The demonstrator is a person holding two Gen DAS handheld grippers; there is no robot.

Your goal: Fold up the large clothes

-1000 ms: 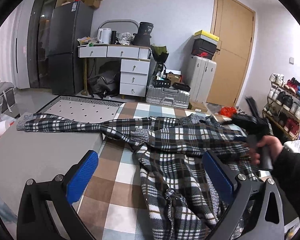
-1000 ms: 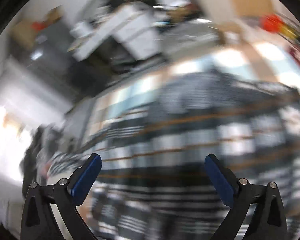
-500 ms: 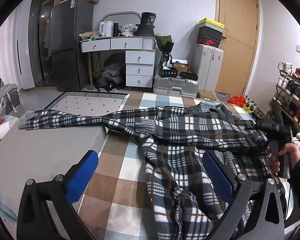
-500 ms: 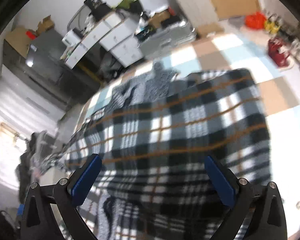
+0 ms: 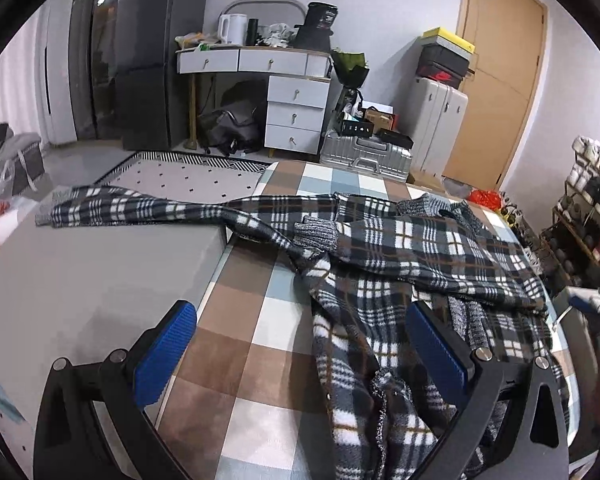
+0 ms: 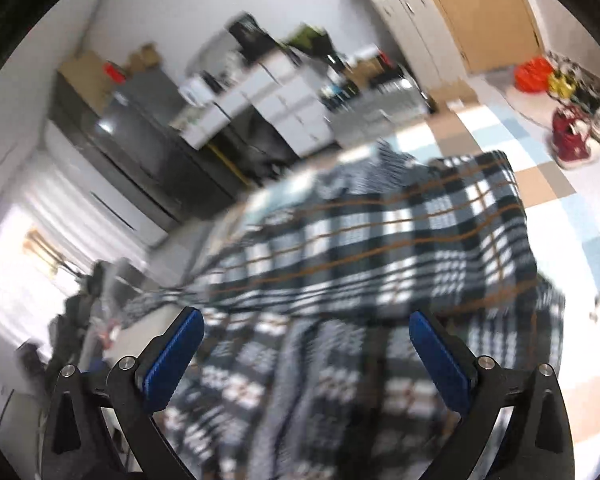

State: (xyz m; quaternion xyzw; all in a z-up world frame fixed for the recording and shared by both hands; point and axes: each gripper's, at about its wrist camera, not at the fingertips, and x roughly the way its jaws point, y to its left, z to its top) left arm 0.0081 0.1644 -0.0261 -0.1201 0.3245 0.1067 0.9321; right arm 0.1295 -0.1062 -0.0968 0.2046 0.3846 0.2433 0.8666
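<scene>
A large black, white and brown plaid fleece garment [image 5: 400, 264] lies spread on a checked tablecloth [image 5: 260, 320]. One sleeve [image 5: 140, 210] stretches left over a grey surface; the other sleeve, with a grey knit cuff [image 5: 316, 234], is folded across the body. My left gripper [image 5: 304, 348] is open and empty, above the garment's near bunched part. My right gripper [image 6: 306, 348] is open and empty, just above the garment [image 6: 380, 248]; that view is blurred. The right hand shows at the left wrist view's right edge [image 5: 596, 344].
A grey surface [image 5: 80, 280] adjoins the table on the left. Behind stand a dark fridge [image 5: 148, 68], a white drawer desk [image 5: 292, 92], silver suitcases [image 5: 368, 156] and a wooden door [image 5: 496, 80]. A shoe rack [image 5: 592, 208] is at the right.
My right gripper has pulled back toward the garment's near right side, its hand dropping to the frame edge. The folded sleeve lies where it was. My left gripper has barely moved.
</scene>
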